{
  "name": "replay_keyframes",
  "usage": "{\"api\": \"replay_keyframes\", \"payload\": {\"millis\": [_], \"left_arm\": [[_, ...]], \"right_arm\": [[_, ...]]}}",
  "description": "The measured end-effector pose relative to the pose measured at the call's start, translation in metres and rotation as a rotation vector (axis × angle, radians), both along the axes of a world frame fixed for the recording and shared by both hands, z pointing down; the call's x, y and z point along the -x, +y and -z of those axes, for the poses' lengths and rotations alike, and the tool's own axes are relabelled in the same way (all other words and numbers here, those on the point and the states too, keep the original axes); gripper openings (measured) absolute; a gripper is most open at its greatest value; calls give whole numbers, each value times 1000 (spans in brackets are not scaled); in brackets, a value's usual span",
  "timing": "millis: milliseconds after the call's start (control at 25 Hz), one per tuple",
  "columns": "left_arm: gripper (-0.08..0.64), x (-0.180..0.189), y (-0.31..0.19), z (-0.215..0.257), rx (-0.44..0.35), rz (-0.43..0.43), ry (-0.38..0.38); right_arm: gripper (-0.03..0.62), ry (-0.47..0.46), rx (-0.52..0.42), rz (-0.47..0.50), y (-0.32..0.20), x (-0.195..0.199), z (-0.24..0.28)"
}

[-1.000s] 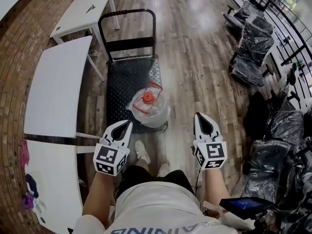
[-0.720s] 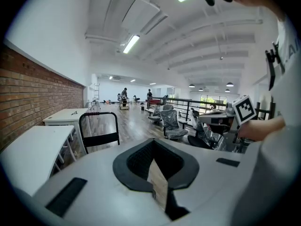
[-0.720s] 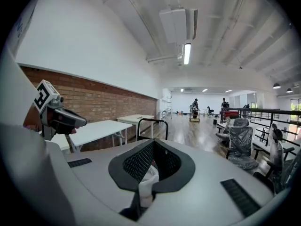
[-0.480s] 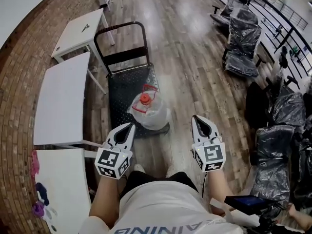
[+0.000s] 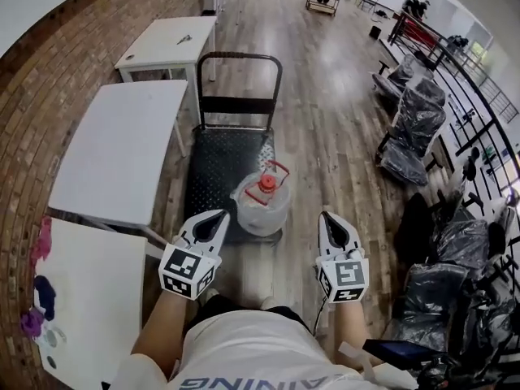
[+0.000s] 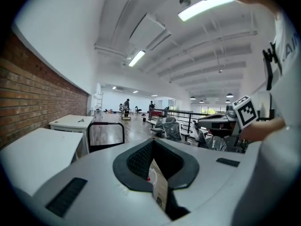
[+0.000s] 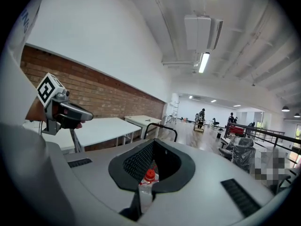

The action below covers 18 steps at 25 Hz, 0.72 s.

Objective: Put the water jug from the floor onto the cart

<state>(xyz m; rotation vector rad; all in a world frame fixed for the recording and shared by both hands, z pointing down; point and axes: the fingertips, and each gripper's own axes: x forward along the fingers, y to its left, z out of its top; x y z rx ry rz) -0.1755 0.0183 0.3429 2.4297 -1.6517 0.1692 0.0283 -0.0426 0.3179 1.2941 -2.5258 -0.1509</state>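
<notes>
water jug (image 5: 262, 205) on cart (image 5: 213, 161) | l grpr (image 5: 222, 215) closed | r grpr (image 5: 326, 217) closed

water jug (image 5: 262, 204) on cart (image 5: 213, 165) — tables (image 5: 114, 149) left, chairs (image 5: 414, 128) right

The only readable print is on the person's white shirt (image 5: 244, 352), on the near side of the water jug (image 5: 264, 205). It is dark capitals, upside down and cut by the picture's edge, roughly "AINING". Nearer the jug, the cubes on the left gripper (image 5: 216, 219) and right gripper (image 5: 329, 220) carry black-and-white square patterns, not letters.
</notes>
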Motion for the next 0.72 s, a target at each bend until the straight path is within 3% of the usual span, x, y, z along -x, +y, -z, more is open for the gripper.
{"api": "replay_keyframes", "payload": {"millis": [240,720], "left_arm": [[0,51,13,-7,3,57,60],[0,37,19,7,-15,8,54]], "right_arm": [[3,41,-2,35,9,45,1],[3,59,2,13,21,34,10]]}}
